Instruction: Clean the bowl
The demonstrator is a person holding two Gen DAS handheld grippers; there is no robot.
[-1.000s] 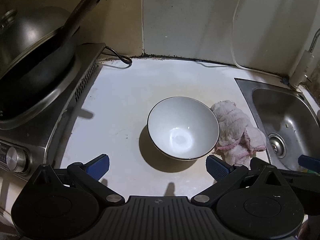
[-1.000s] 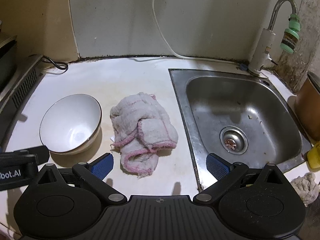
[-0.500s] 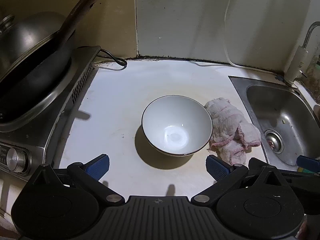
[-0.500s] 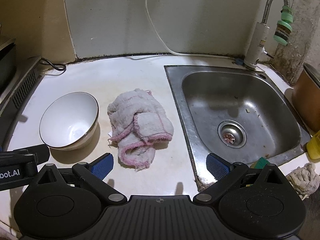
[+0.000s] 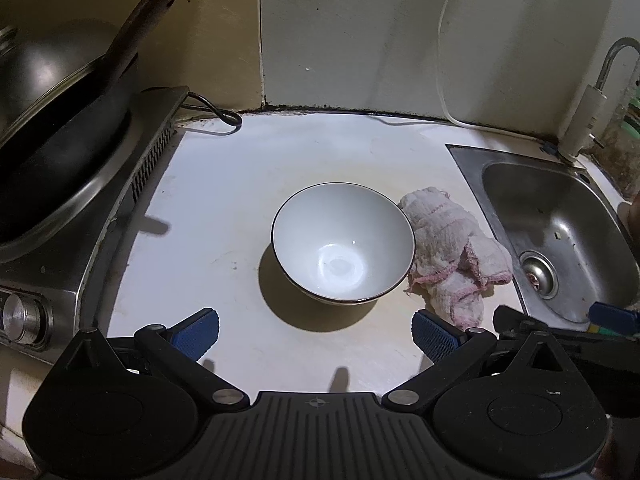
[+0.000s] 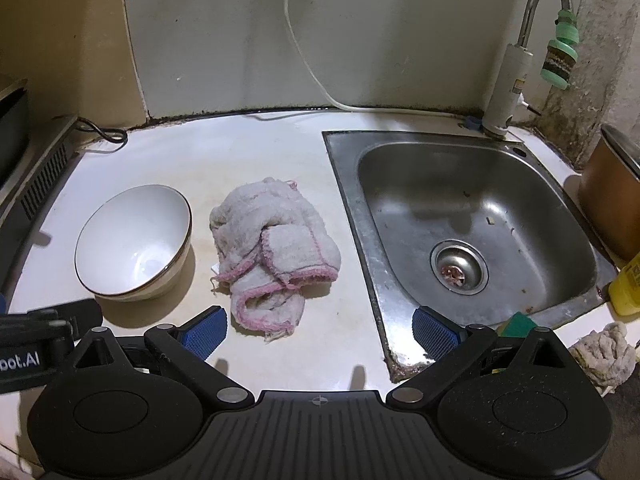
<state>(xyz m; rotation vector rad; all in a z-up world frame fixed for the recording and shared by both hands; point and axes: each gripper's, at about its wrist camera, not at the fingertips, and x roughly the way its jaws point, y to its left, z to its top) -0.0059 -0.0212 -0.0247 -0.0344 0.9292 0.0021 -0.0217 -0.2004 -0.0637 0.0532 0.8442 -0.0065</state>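
Observation:
A white bowl [image 5: 343, 243] with a thin dark rim stands upright on the white counter [image 5: 224, 208], empty inside. A crumpled white cloth with pink edging [image 5: 452, 248] lies against its right side. My left gripper [image 5: 316, 334] hovers open just in front of the bowl, nothing between its blue pads. In the right wrist view the bowl [image 6: 134, 240] is at the left and the cloth [image 6: 274, 248] in the middle. My right gripper [image 6: 320, 334] is open, in front of the cloth and the sink's left edge.
A steel sink [image 6: 472, 232] with a tap [image 6: 516, 64] fills the right. A stove with a dark wok [image 5: 60, 132] and lid stands at the left. A green sponge [image 6: 518, 322], a yellow bottle [image 6: 626, 284], a brown pot [image 6: 612, 196] and a rag [image 6: 604, 354] sit by the sink.
Both grippers have drawn back and risen a little, so bowl, cloth and sink look smaller and farther off. Nothing on the counter has moved.

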